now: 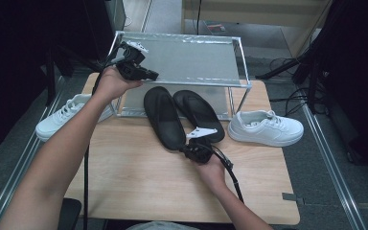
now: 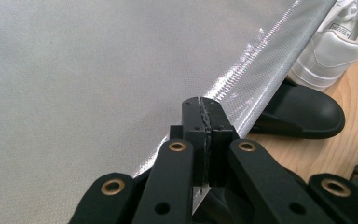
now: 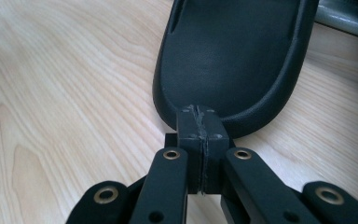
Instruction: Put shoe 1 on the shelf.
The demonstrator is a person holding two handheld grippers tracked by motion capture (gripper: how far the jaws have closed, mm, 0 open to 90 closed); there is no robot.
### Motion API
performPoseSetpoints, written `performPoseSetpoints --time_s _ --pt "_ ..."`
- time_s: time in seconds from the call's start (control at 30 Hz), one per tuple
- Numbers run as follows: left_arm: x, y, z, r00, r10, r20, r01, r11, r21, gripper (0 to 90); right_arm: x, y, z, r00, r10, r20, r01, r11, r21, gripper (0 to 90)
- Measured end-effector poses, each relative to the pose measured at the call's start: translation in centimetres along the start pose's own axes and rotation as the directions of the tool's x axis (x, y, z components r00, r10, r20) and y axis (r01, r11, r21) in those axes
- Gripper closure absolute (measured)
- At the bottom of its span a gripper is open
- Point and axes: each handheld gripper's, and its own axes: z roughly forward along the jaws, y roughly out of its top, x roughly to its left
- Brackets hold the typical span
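The right gripper has its fingers closed, empty, at the heel of a black slipper on the worktop. The left gripper, fingers also closed and empty, sits over the rack

The high view looks forward and down on the wooden table from above its near edge. The left gripper view rides close along the silver shoe rack shelf at upper left. The right gripper view sits low, almost touching a black slipper heel; the high view shares that slipper at center.
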Motion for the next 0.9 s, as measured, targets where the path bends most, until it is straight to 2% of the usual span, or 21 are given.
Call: performPoseSetpoints --time_s 0.1,0.17,0.37,0.47,0.57,0.73,0.9 --pt "0.3 -0.1 0.0 0.9996 -0.018 0.023 0.019 0.9998 -0.006 90.0 0.0 0.3 0.5 0.9987 0.051 -0.003 -0.051 0.9985 -0.018 90.0" --pt "0.3 -0.2 0.0 0.9996 -0.018 0.021 0.018 0.9998 -0.009 90.0 0.0 0.6 0.8 0.9978 0.067 0.003 -0.067 0.9974 -0.027 90.0" --pt "0.3 -0.3 0.0 0.9998 -0.012 0.014 0.013 0.9998 -0.016 90.0 0.2 1.3 1.7 0.9983 0.056 0.017 -0.056 0.9978 -0.036 90.0" --pt "0.0 -0.2 0.0 1.0000 0.007 -0.004 -0.007 0.9999 -0.014 90.0 0.5 1.7 2.0 0.9976 0.061 0.032 -0.060 0.9978 -0.029 90.0" --pt "-0.2 -0.2 0.0 0.9997 0.018 -0.018 -0.019 0.9997 -0.014 90.0 0.8 2.2 2.5 0.9981 0.055 0.027 -0.055 0.9983 -0.022 90.0" --pt "0.2 -0.4 0.1 0.9999 -0.012 0.008 0.012 0.9996 -0.027 90.0 1.1 2.7 3.5 0.9981 0.061 0.014 -0.060 0.9978 -0.028 90.0" --pt "0.4 -0.5 0.0 0.9996 -0.021 0.019 0.022 0.9992 -0.033 90.0 1.2 3.3 4.4 0.9973 0.074 0.003 -0.074 0.9962 -0.046 90.0"
